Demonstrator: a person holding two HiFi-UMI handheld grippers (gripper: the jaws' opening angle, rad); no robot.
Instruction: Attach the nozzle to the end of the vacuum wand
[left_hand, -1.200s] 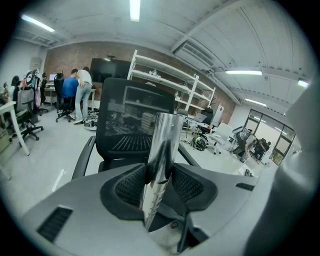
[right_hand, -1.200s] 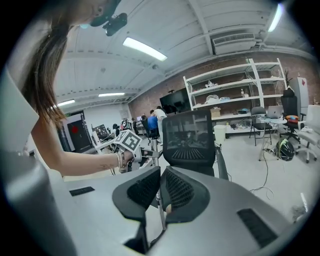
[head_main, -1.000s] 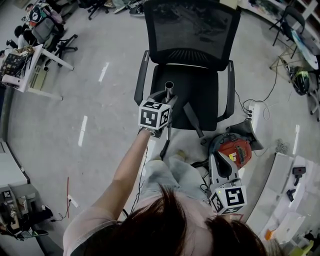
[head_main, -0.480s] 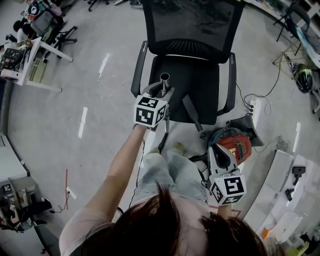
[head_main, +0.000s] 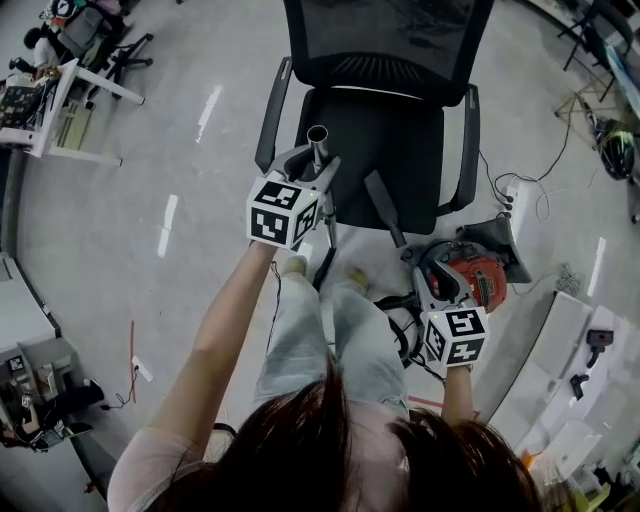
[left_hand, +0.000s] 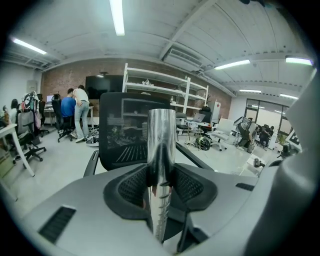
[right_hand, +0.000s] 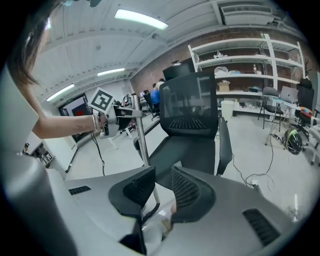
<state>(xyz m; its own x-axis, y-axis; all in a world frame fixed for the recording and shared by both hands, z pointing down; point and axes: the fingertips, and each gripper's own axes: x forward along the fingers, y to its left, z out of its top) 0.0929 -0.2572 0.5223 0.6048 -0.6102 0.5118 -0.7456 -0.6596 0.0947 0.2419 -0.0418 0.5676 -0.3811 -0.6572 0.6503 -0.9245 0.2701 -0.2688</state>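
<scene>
Left gripper (head_main: 311, 168) with jaws clamped on the shiny vacuum wand (left_hand: 161, 137), tube held upright before the black office chair (head_main: 380, 150), right gripper (right_hand: 162, 186) low beside the red vacuum body (head_main: 476, 286), jaws parted, just been opening, nothing pinched between.

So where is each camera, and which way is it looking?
Head view: on the person's head, looking steeply down at the office chair; hair, arms, left tongs and right tongs show.
Left gripper view: rides the left tongs, looking along them at the vacuum wand they clamp.
Right gripper view: rides the right tongs, just opening and empty, facing the chair; the left arm shows.
Shared: all see chair and wand.
</scene>
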